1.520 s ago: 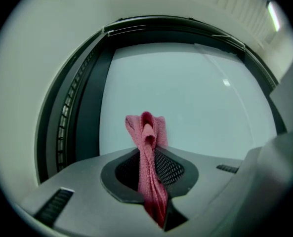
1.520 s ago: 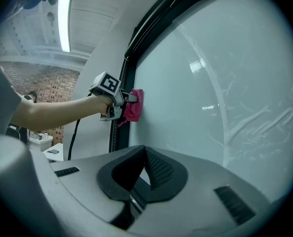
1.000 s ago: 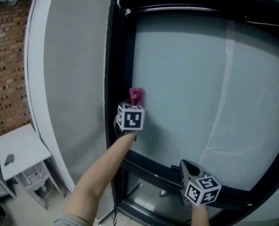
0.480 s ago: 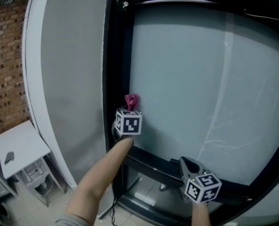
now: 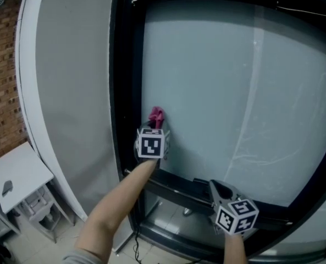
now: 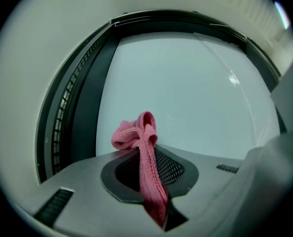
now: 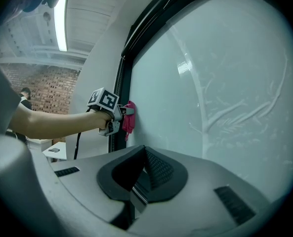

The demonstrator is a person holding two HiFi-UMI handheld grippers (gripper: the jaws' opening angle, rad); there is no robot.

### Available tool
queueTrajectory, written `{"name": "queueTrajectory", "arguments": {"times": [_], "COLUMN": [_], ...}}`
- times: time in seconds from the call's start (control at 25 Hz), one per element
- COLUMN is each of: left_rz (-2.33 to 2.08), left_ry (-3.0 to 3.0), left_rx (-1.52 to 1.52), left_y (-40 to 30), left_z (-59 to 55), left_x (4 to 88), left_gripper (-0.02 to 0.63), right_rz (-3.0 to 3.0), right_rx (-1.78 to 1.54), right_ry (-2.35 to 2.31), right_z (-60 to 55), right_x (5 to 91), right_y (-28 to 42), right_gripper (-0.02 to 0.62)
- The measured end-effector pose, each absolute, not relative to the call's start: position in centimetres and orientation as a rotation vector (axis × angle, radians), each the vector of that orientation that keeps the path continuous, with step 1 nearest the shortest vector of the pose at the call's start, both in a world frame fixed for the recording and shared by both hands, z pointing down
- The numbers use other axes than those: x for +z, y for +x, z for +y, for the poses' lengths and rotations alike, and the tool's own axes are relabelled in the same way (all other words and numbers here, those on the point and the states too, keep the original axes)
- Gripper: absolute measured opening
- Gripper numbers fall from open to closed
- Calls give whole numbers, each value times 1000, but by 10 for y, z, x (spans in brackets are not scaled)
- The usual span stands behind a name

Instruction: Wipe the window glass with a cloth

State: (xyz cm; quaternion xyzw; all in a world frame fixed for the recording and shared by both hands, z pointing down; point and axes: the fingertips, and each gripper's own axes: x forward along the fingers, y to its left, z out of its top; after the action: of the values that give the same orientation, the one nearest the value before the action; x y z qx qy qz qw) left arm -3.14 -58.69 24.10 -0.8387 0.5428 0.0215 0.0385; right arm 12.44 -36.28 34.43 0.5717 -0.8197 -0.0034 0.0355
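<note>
A pink cloth (image 5: 156, 116) is pinched in my left gripper (image 5: 156, 125), which is shut on it. The cloth's bunched end (image 6: 136, 135) presses against the window glass (image 5: 234, 92) low on the pane, close to the black left frame (image 5: 127, 92). In the right gripper view the left gripper (image 7: 119, 114) and the cloth (image 7: 129, 117) show side-on against the glass. My right gripper (image 5: 217, 188) hangs lower right, by the black bottom frame, shut with nothing in it (image 7: 141, 174).
A grey wall panel (image 5: 69, 92) lies left of the frame, with a brick wall (image 5: 0, 65) beyond. A small white table (image 5: 20, 172) stands at the lower left. Streaks and tree-like reflections mark the right part of the glass (image 5: 261, 136).
The left gripper and cloth have slid down the glass, closer to the bottom frame. The head view has shifted a little. The right gripper has stayed by the bottom frame.
</note>
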Motion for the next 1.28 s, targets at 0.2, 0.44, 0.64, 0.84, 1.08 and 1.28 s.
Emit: {"name": "queueTrajectory", "arguments": {"times": [0.2,0.44,0.64,0.84,1.08,1.28], "left_rz": [1571,1428,1366,1260,1141,1003], "left_ry": [-2636,-2706,-2732,-2761,-2806,-2853], "left_rx": [110,142,158,188,225,229], "left_y": [-12,29,55,91,135,183], "left_z": [-573,-547,-529,-506,-477,-445], "left_x": [238,234,231,223,217,216], "left_gripper": [51,51,51,51,51,51], "right_rz": [-2503,-2484,-2456,-2416,-2378,-2347], "right_rx": [-5,-1,-1,8,9,4], "right_ry": [1778,1796,1825,1872,1935,1995], "right_z": [-356,-346,-334,-320,-302,-289], "right_x": [347,348,350,351,349,350], "right_y": [128,133,143,161,184,202], "right_gripper": [-11,-11,-11,-11,-11,-11]}}
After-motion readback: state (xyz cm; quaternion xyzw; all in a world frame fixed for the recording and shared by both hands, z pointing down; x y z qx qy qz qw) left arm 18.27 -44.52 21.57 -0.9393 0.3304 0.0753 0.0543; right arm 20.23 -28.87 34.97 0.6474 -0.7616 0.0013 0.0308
